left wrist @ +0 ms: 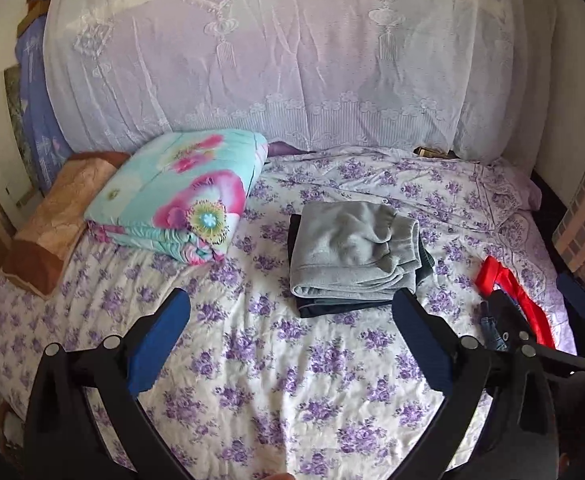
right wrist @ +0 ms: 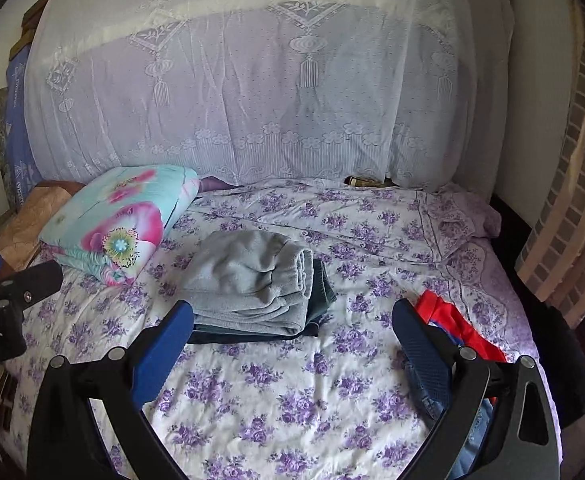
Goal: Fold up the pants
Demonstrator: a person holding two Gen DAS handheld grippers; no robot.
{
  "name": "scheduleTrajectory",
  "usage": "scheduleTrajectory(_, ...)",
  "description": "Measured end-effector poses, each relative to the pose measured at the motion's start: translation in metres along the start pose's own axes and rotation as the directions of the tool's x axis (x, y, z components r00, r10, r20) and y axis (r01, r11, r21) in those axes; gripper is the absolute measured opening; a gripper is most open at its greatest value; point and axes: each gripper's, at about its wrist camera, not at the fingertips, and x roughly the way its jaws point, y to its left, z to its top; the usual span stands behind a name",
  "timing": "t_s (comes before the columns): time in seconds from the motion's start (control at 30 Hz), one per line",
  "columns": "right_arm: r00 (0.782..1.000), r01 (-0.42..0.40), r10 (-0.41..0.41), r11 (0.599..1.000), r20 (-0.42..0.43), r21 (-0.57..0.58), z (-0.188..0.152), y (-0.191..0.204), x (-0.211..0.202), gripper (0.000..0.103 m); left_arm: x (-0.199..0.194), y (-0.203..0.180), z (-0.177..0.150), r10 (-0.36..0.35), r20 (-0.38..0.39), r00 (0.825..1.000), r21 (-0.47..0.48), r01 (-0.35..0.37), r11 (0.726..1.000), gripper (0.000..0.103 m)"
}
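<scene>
Folded grey pants (left wrist: 352, 252) lie on top of a folded dark garment (left wrist: 324, 306) in the middle of the bed; they also show in the right wrist view (right wrist: 248, 280). My left gripper (left wrist: 292, 320) is open and empty, hovering just in front of this stack. My right gripper (right wrist: 292, 332) is open and empty, to the right of the stack. Its right finger is over a heap of unfolded clothes: a red garment (right wrist: 456, 320) and blue denim pants (right wrist: 432, 396). The right gripper shows in the left wrist view (left wrist: 532, 300) beside the red garment (left wrist: 508, 284).
The bed has a white sheet with purple flowers (left wrist: 272, 380). A folded turquoise floral quilt (left wrist: 180, 192) and a brown pillow (left wrist: 56, 216) lie at the back left. A lace-covered headboard (left wrist: 284, 60) rises behind. A brick-patterned curtain (right wrist: 572, 200) hangs at the right.
</scene>
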Motion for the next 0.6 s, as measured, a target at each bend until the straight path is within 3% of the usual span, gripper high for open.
scheduleTrajectory(0.6,0.998,-0.044,0.045,0.999,-0.041,0.012,-0.001,-0.001,0.006,0.1,0.012,-0.006,-0.007,0.014,-0.031,0.999,0.019,-0.014,1.0,0.098)
